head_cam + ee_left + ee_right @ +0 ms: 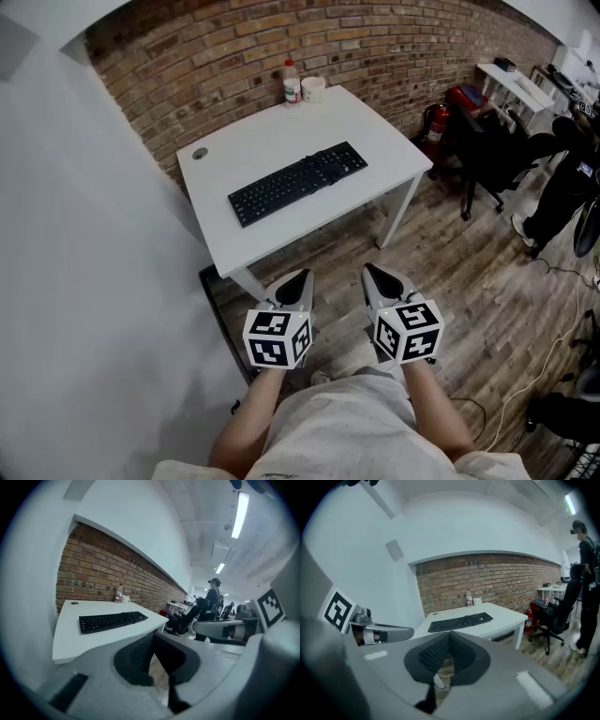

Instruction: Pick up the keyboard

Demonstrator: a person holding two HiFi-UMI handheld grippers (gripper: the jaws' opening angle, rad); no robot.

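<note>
A black keyboard [297,182] lies slanted across the middle of a white table [375,122]; it also shows in the left gripper view [112,620] and the right gripper view [460,621]. My left gripper [303,278] and right gripper [371,274] hang side by side over the wooden floor, short of the table's near edge and well apart from the keyboard. Both are shut with nothing between the jaws. Each points at the table, tilted slightly down.
A bottle [292,82] and a white cup [313,89] stand at the table's far edge by the brick wall [394,47]. A round cable hole [199,154] is at the far left corner. Black office chairs [492,155], a fire extinguisher [434,123] and a person [583,569] are to the right.
</note>
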